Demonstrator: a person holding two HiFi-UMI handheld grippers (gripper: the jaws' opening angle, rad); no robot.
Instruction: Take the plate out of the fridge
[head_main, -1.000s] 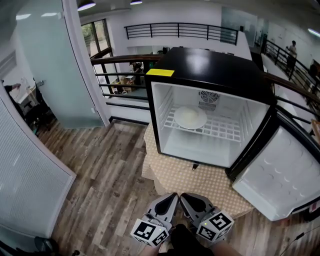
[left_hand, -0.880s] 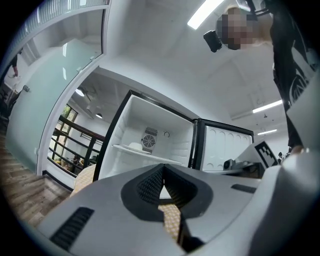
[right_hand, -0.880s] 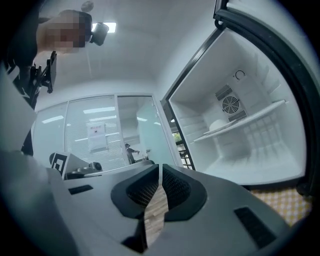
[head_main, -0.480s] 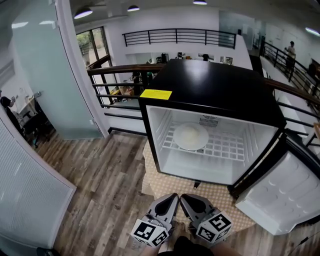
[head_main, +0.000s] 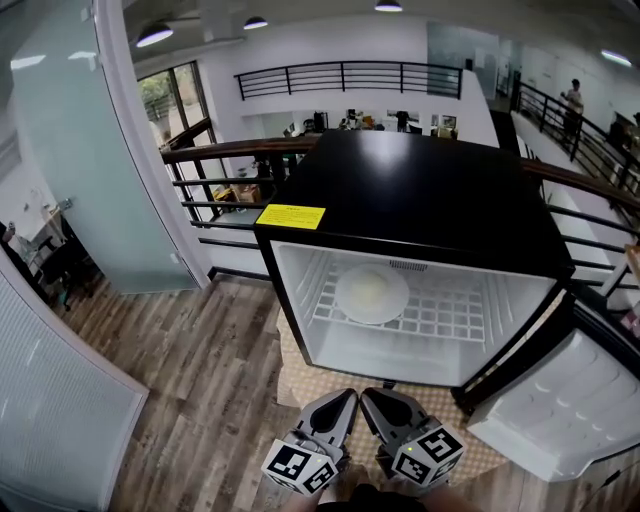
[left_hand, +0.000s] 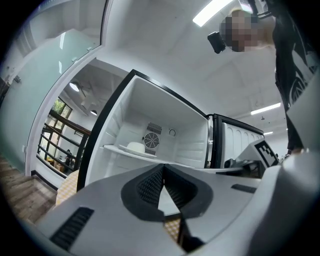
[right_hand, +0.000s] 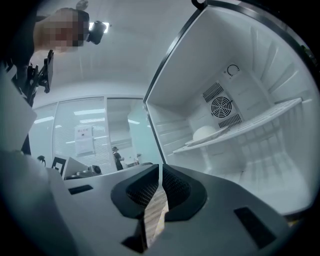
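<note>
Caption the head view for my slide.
Round white plate on wire shelf inside open black fridge; left gripper and right gripper shut.

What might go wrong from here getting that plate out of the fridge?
The left gripper and right gripper are both shut; reaching in that way would likely push the plate back. The plate lies flat on the wire shelf, so a grip on its rim may slip.
</note>
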